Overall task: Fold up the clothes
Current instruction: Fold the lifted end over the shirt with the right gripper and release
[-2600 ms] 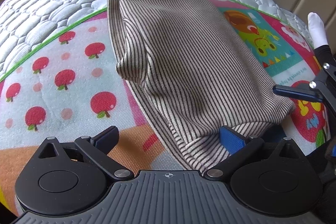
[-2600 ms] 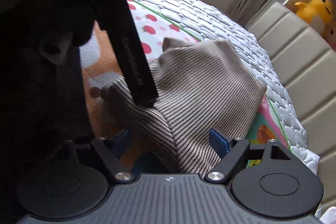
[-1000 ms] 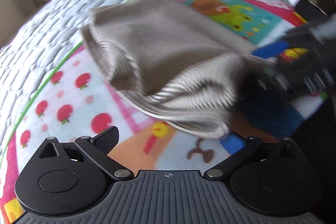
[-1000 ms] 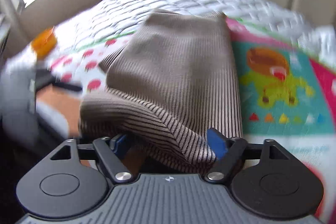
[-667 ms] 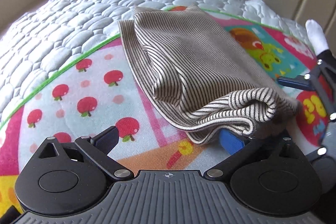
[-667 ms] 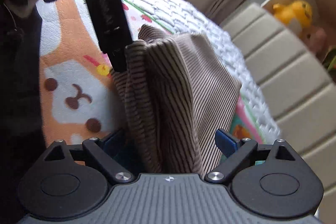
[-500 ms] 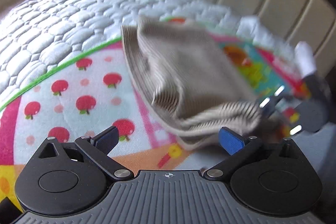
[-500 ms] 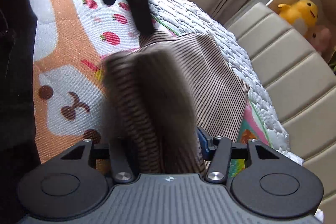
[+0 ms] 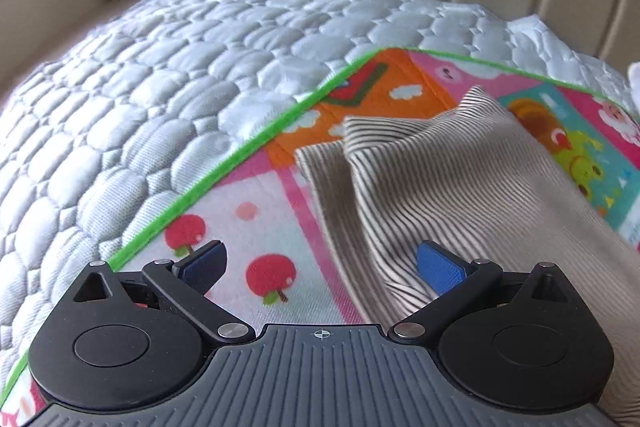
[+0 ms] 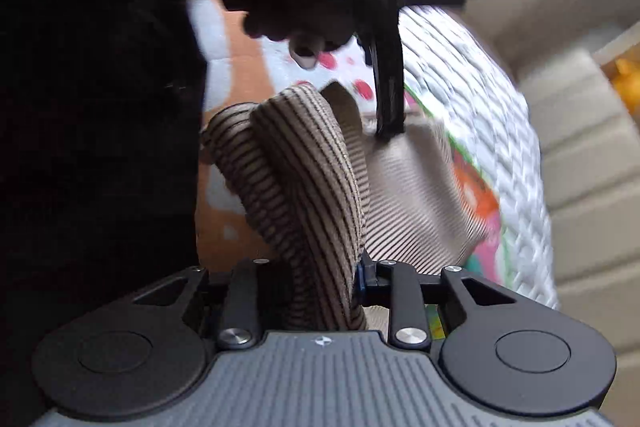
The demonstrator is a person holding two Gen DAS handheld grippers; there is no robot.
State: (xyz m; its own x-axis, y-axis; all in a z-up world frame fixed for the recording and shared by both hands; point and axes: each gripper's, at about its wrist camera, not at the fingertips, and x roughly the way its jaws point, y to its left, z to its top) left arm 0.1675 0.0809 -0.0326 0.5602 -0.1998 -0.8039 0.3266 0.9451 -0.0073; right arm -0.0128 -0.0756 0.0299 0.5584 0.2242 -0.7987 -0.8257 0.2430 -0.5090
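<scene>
right hand-held gripper (image 10: 320, 287): jaws closing on a bunched fold of the striped garment (image 9: 460, 187) | left hand-held gripper (image 9: 320, 263): jaws wide, nothing gripped (cloth at 3 o'clock) | garment on play mat (image 9: 256, 227), bed (image 9: 160, 87)

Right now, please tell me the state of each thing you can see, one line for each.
striped garment: partly folded, bunched, lying on the mat
play mat: spread flat on the quilted mattress
left gripper: open, holding nothing
right gripper: closing on a thick fold of the garment
</scene>
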